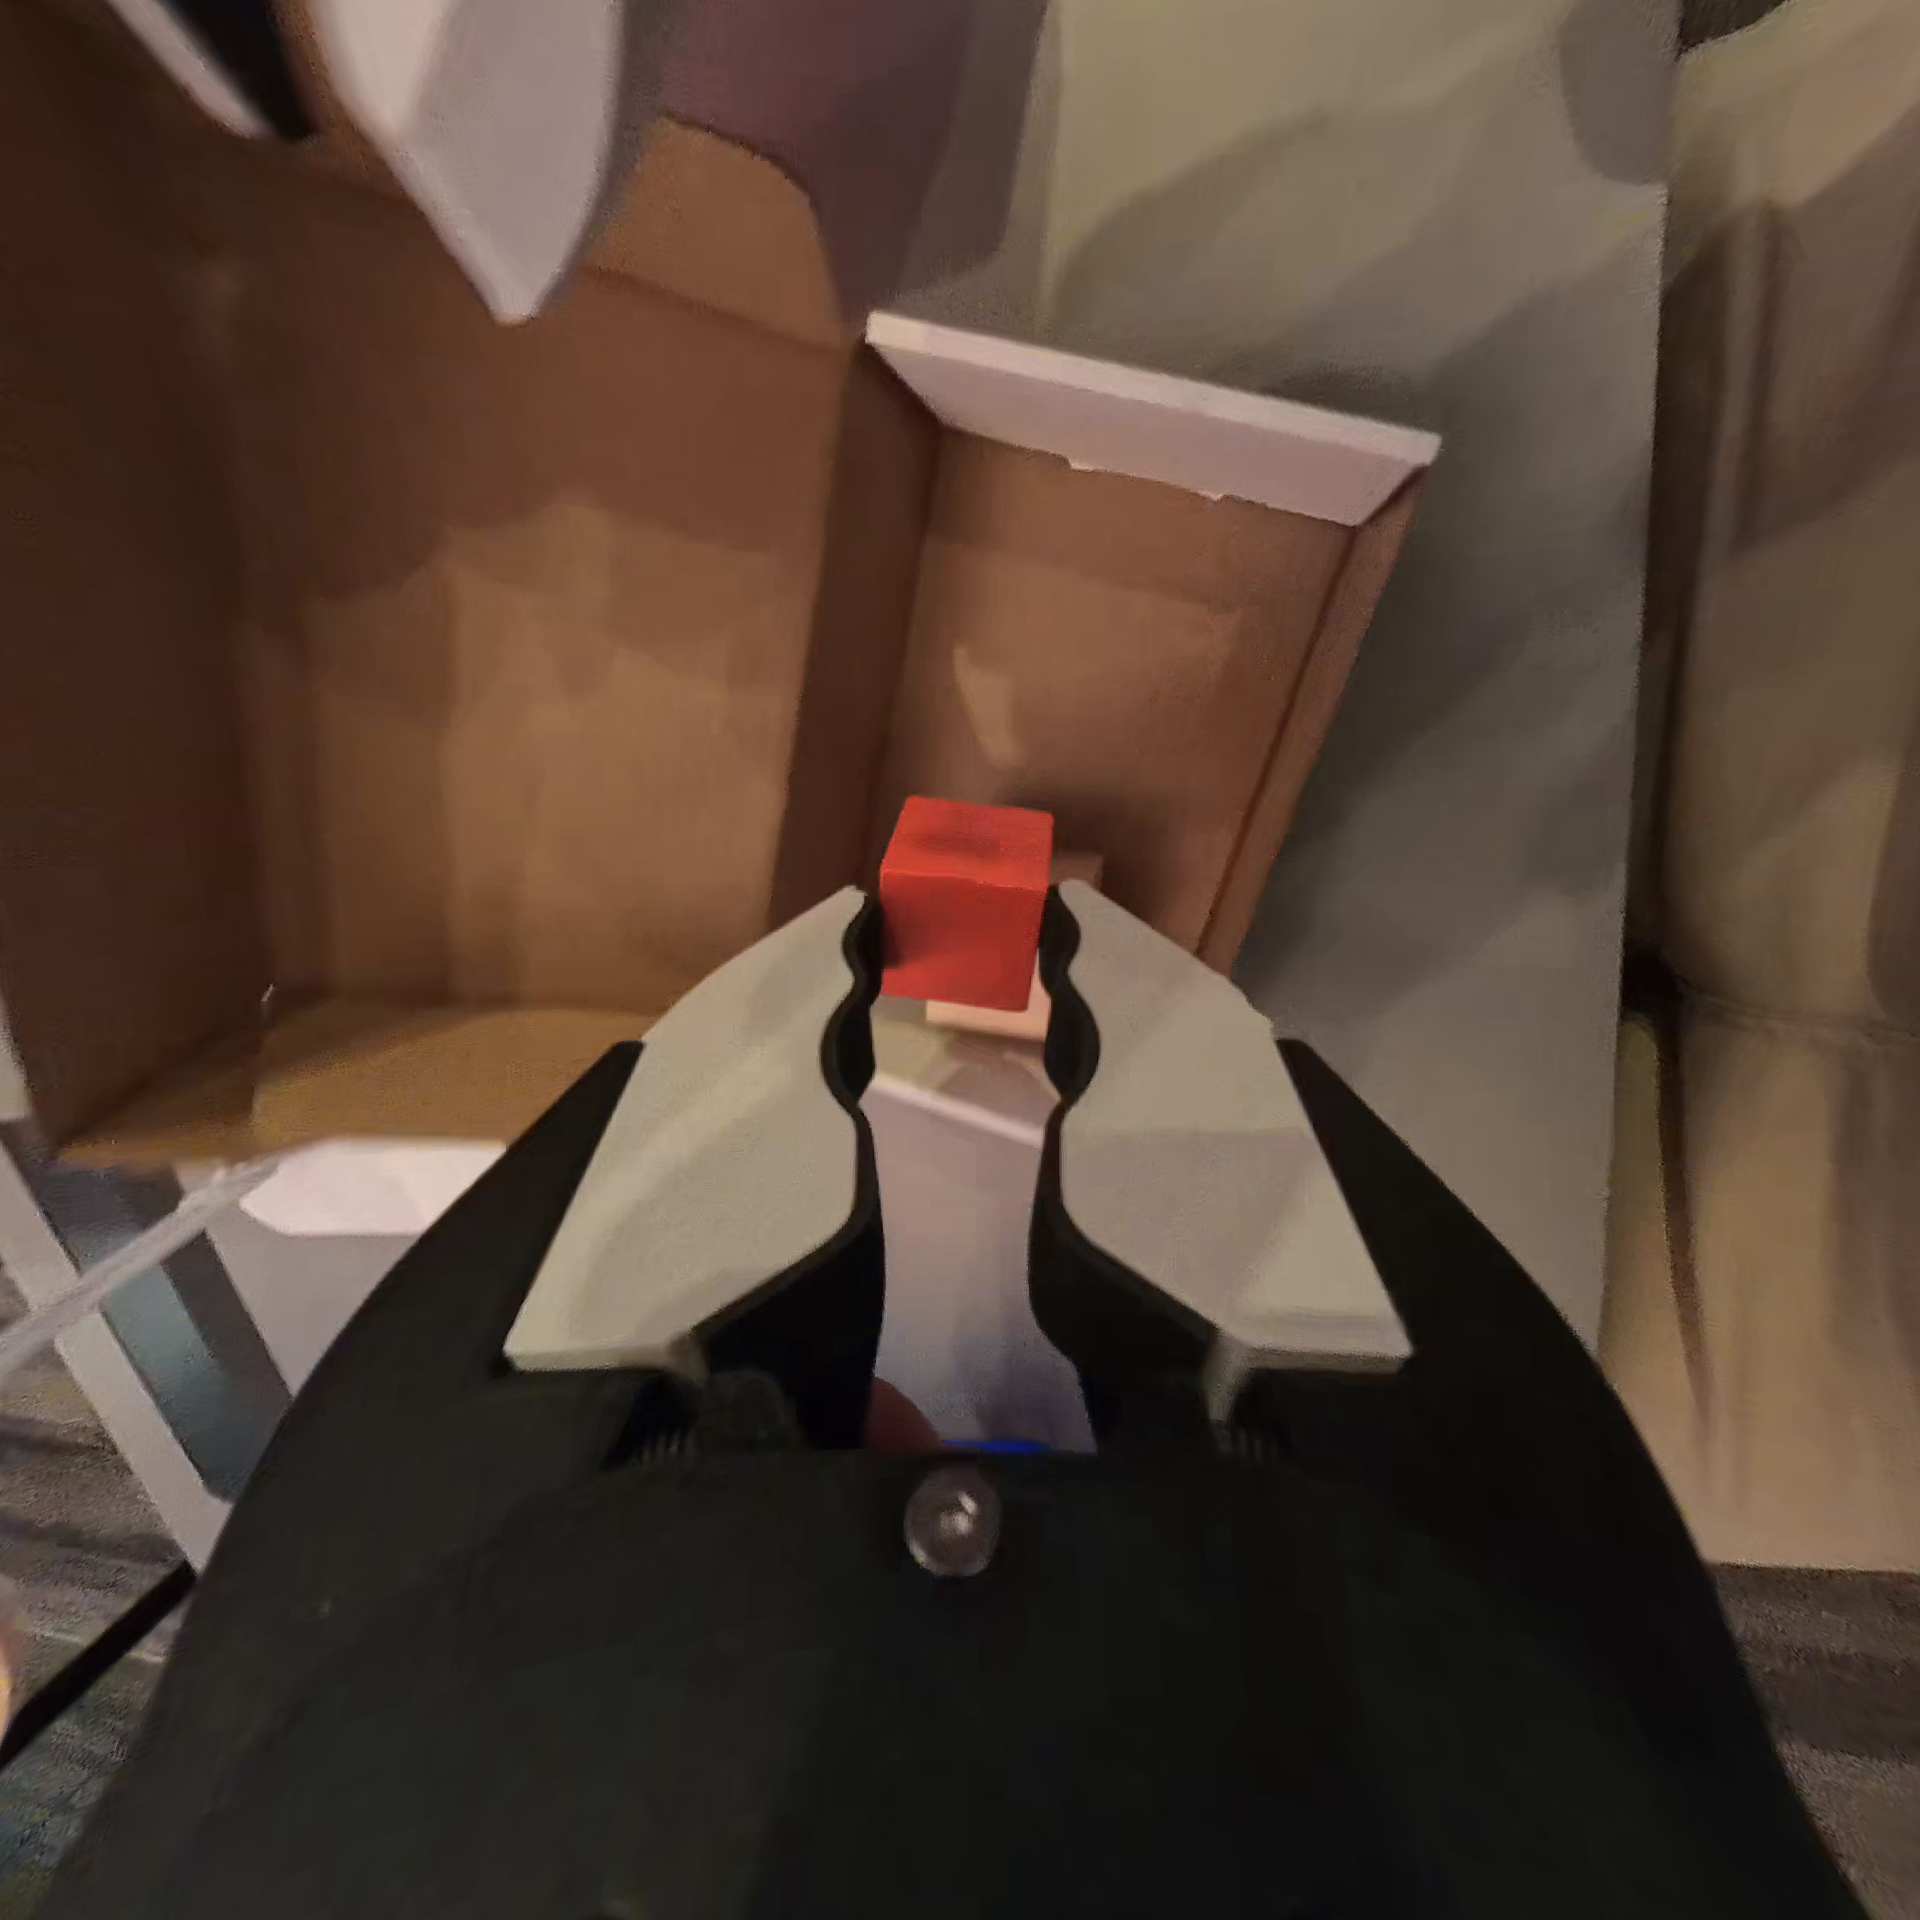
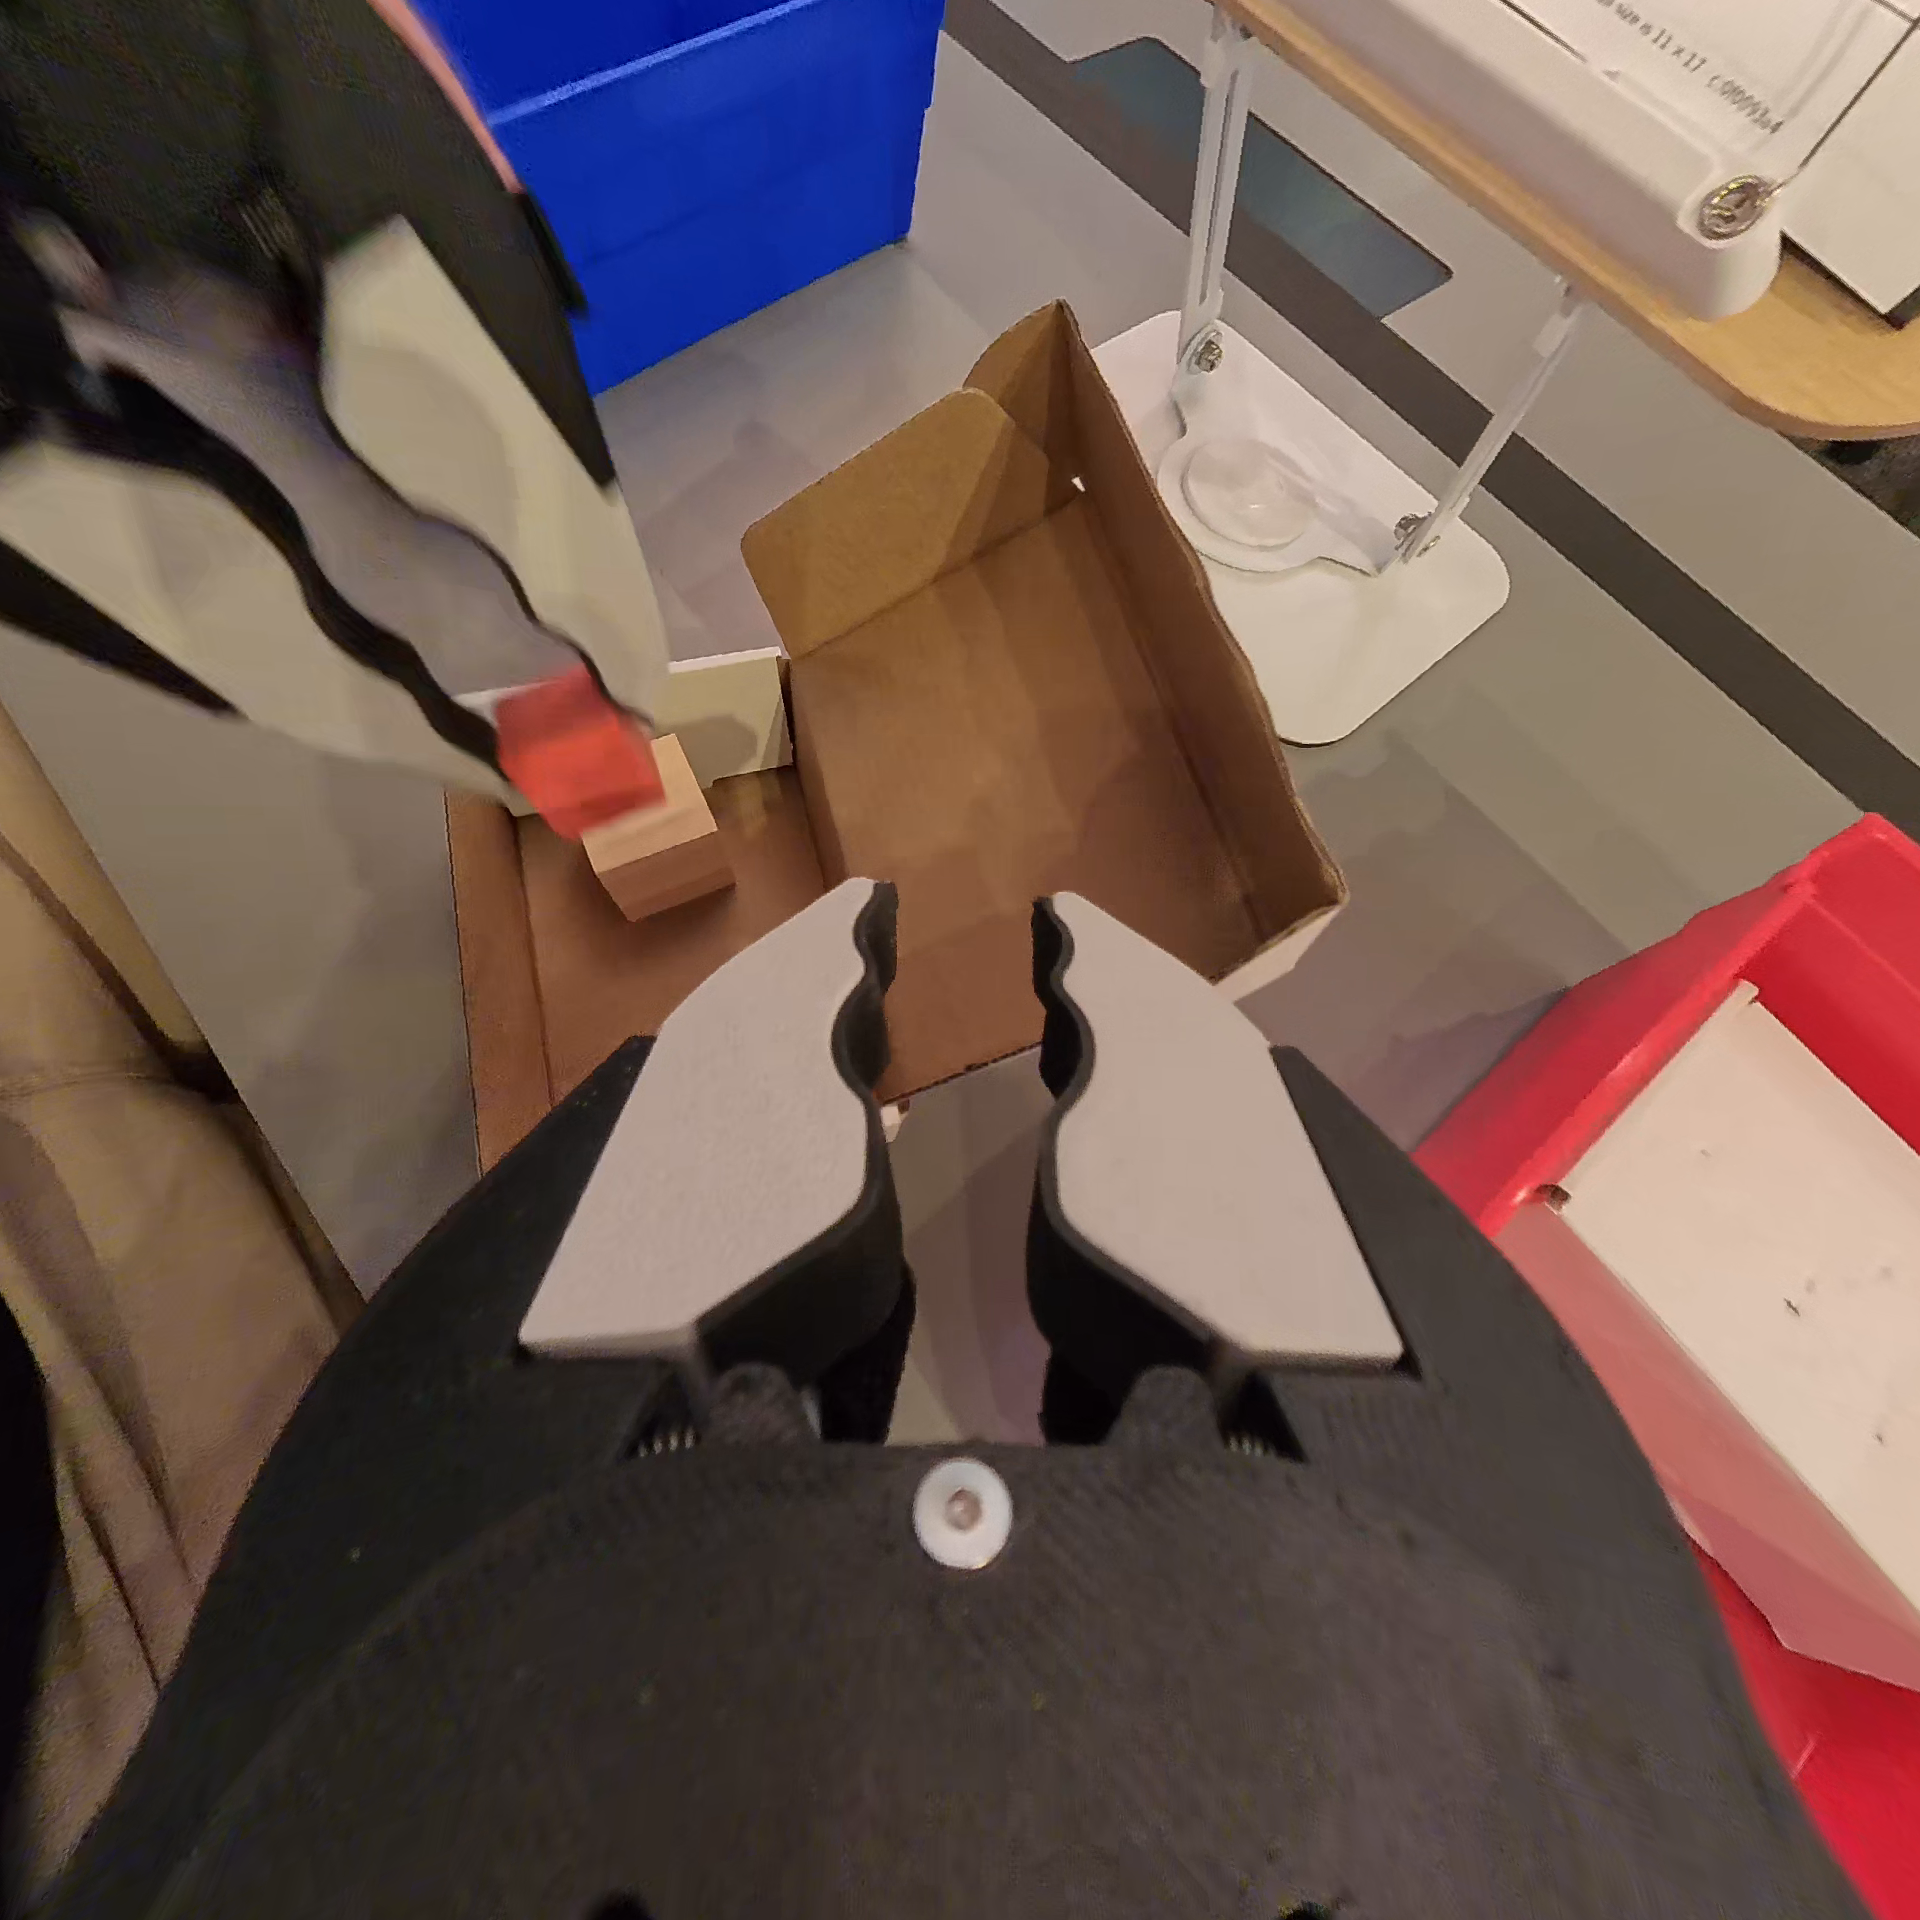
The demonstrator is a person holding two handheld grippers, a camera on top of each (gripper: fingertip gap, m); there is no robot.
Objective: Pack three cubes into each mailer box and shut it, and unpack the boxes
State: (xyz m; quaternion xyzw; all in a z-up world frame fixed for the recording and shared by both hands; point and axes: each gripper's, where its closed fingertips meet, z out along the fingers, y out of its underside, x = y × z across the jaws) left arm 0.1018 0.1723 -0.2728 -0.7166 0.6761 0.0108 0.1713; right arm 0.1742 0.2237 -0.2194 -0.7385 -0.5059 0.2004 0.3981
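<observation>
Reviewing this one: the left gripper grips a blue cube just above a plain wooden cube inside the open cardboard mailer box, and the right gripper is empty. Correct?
Not quite: the cube is red, not blue, as the left wrist view shows. The left gripper grips it just above the plain wooden cube inside the open cardboard mailer box, and the right gripper is empty, jaws apart.

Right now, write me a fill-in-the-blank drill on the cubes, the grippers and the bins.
1. The left gripper is shut on the ____ cube.
2. That cube is just above a plain ____ cube.
3. The right gripper hangs open over the open ____ box.
4. Right of that box stands a ____ bin.

Missing words: red; wooden; mailer; red
</observation>
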